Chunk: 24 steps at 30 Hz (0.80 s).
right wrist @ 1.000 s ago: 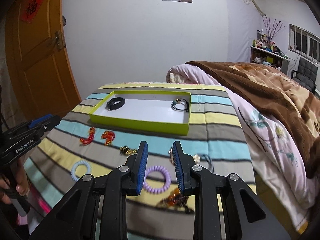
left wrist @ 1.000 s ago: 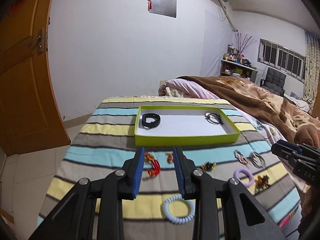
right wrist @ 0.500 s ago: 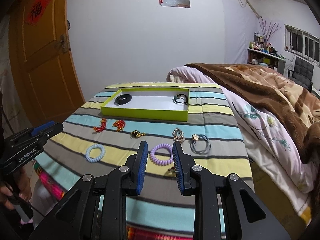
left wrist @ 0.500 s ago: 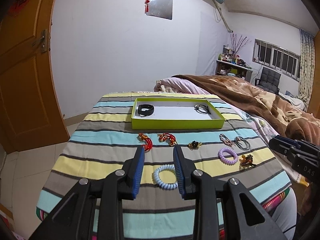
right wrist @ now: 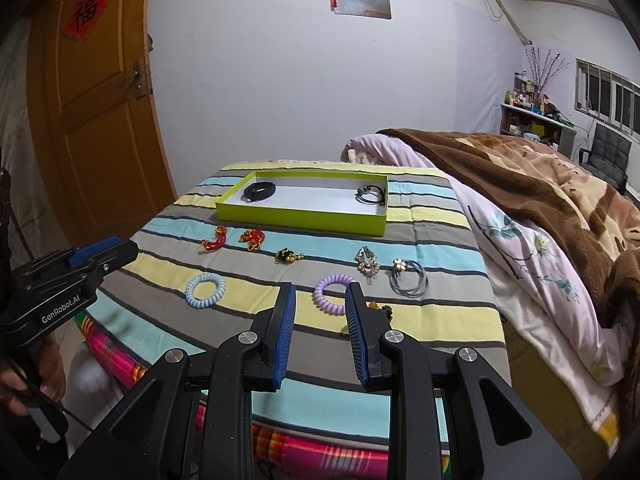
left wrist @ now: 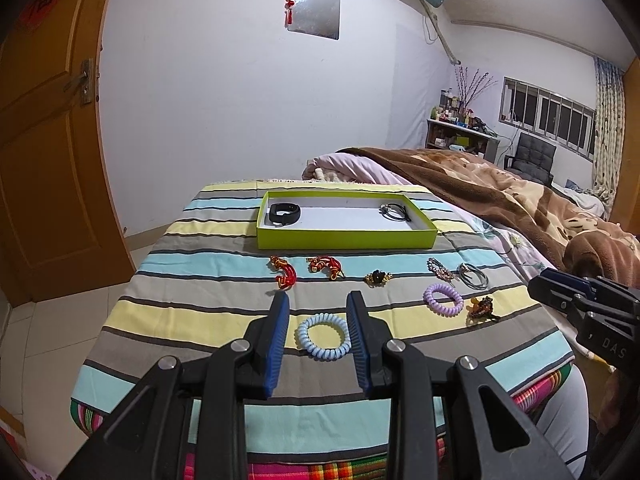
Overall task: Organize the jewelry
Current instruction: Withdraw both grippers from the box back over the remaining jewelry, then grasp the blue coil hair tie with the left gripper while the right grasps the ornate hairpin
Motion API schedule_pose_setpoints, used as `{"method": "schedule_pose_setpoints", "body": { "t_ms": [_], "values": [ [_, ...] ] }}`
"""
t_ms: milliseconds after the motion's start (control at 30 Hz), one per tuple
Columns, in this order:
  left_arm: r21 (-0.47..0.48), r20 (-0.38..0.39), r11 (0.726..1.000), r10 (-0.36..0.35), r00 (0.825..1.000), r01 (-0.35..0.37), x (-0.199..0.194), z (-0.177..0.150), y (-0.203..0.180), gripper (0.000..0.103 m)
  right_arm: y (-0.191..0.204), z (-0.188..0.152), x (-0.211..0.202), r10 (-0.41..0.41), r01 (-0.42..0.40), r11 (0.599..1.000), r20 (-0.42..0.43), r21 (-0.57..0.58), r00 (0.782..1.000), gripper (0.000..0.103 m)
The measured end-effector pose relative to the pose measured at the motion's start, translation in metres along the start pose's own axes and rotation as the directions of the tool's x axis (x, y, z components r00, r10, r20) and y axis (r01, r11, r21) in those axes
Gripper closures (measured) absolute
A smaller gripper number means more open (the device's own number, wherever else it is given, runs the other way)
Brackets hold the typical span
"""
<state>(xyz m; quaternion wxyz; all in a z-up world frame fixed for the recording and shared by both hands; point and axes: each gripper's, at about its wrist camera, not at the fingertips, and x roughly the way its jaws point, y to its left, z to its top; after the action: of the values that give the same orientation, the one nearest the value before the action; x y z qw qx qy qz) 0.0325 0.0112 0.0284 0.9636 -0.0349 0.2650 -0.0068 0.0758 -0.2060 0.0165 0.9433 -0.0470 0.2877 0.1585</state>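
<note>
A lime-green tray [left wrist: 344,236] [right wrist: 296,216] stands on the striped cloth and holds a black band [left wrist: 284,213] and a black hair tie [left wrist: 396,211]. In front of it lie several pieces: two red knots [left wrist: 285,272] [left wrist: 326,266], a black-gold clip [left wrist: 377,277], a jewelled clip [right wrist: 368,262], grey hair ties [right wrist: 408,280], a purple coil tie [right wrist: 332,288], a light-blue coil tie [left wrist: 323,336] and an amber clip [left wrist: 482,307]. My left gripper [left wrist: 318,340] is open and empty, held back over the blue tie. My right gripper [right wrist: 320,336] is open and empty, near the purple tie.
The cloth-covered table [left wrist: 200,320] ends at its front edge just below both grippers. A bed with a brown blanket [right wrist: 540,184] runs along the right side. An orange door [right wrist: 88,120] stands at the left. The other gripper shows at each view's side [left wrist: 580,308] [right wrist: 64,280].
Both grippers have pulled back and up from the tray, so the whole table and all loose pieces now show. Both stay open and empty.
</note>
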Motion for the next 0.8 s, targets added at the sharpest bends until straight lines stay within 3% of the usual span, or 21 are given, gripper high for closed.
{"method": "schedule_pose_setpoints", "body": {
  "t_ms": [800],
  "values": [
    [0.011, -0.089, 1.000, -0.016, 0.996, 0.017, 0.039, -0.009, 0.006, 0.071, -0.008, 0.002, 0.030, 0.000, 0.000, 1.000, -0.042, 0.000, 0.999, 0.077]
  ]
}}
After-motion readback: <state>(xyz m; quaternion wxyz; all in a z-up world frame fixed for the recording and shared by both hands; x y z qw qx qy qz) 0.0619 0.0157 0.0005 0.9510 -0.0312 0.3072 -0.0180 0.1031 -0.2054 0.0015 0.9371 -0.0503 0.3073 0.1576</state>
